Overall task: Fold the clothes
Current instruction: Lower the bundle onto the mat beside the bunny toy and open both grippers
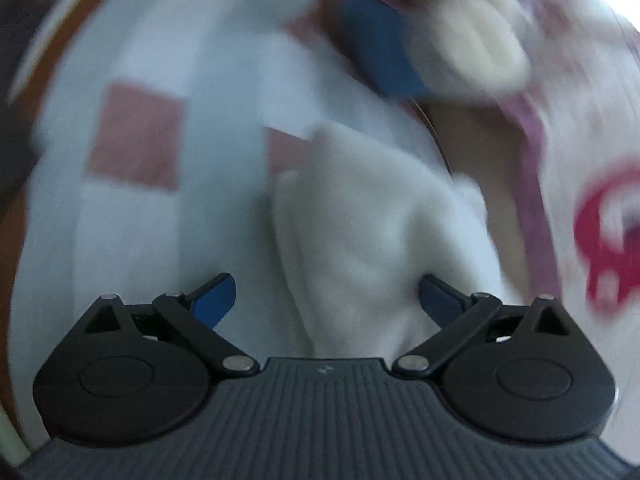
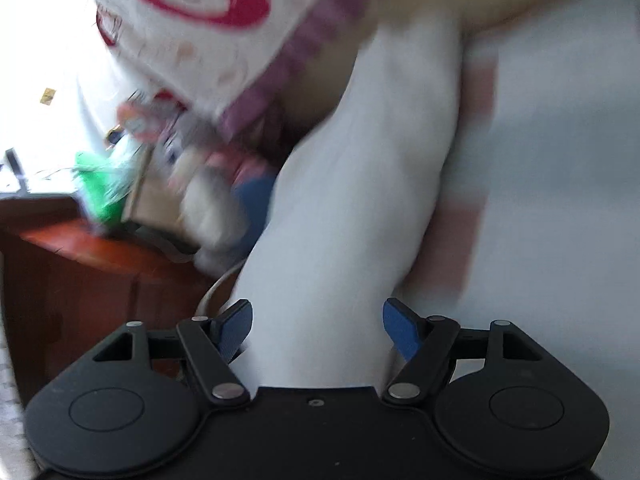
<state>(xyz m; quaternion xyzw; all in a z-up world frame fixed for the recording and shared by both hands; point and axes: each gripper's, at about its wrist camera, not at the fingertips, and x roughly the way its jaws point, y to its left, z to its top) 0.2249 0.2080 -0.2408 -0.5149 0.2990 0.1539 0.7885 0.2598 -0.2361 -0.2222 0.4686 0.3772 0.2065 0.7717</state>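
The picture is motion-blurred. In the left wrist view a white garment with pinkish-brown squares (image 1: 136,136) is spread out ahead. A folded fluffy white part (image 1: 368,220) of it rises from the middle. My left gripper (image 1: 328,300) stands wide open around the base of that fold, and its left pad is clear of the cloth. In the right wrist view a band of the white garment (image 2: 360,200) runs up between the jaws of my right gripper (image 2: 318,330). Those jaws are open, with the blue pads (image 2: 236,328) at the cloth's edges.
A white cloth with a red print and a purple striped hem (image 1: 600,232) (image 2: 200,0) lies beside the garment. A blue and cream soft item (image 1: 440,52) sits behind it. A red-brown wooden table (image 2: 80,248) holds a green bag (image 2: 100,188) and a cardboard box (image 2: 156,200).
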